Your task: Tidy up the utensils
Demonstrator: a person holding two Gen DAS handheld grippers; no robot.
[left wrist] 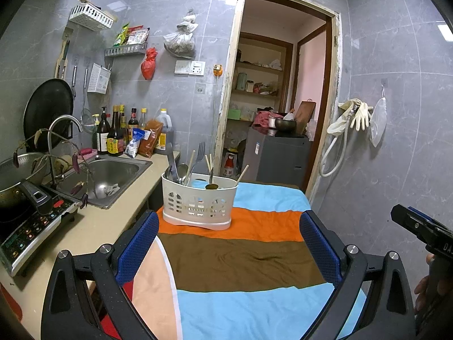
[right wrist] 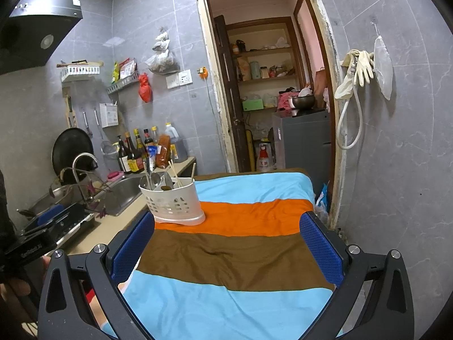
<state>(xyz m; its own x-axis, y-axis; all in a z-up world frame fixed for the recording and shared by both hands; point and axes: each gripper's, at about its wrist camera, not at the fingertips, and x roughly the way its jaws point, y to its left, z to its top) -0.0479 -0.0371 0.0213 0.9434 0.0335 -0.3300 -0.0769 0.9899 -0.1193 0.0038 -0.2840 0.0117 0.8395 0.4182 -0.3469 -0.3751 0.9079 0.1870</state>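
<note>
White utensil basket [left wrist: 199, 202] sitting upright on orange stripe of striped cloth [left wrist: 240, 257], holding fork [left wrist: 200, 150], spoons, chopsticks. Left gripper [left wrist: 229, 243] hovering over cloth, fingers spread wide, gripping nothing. Right gripper [right wrist: 226, 243] likewise spread apart, empty. Sink [left wrist: 113, 175] lying left of basket.

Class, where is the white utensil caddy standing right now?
In both views the caddy stands on the cloth's orange stripe at the table's far left, beside the sink.
</note>
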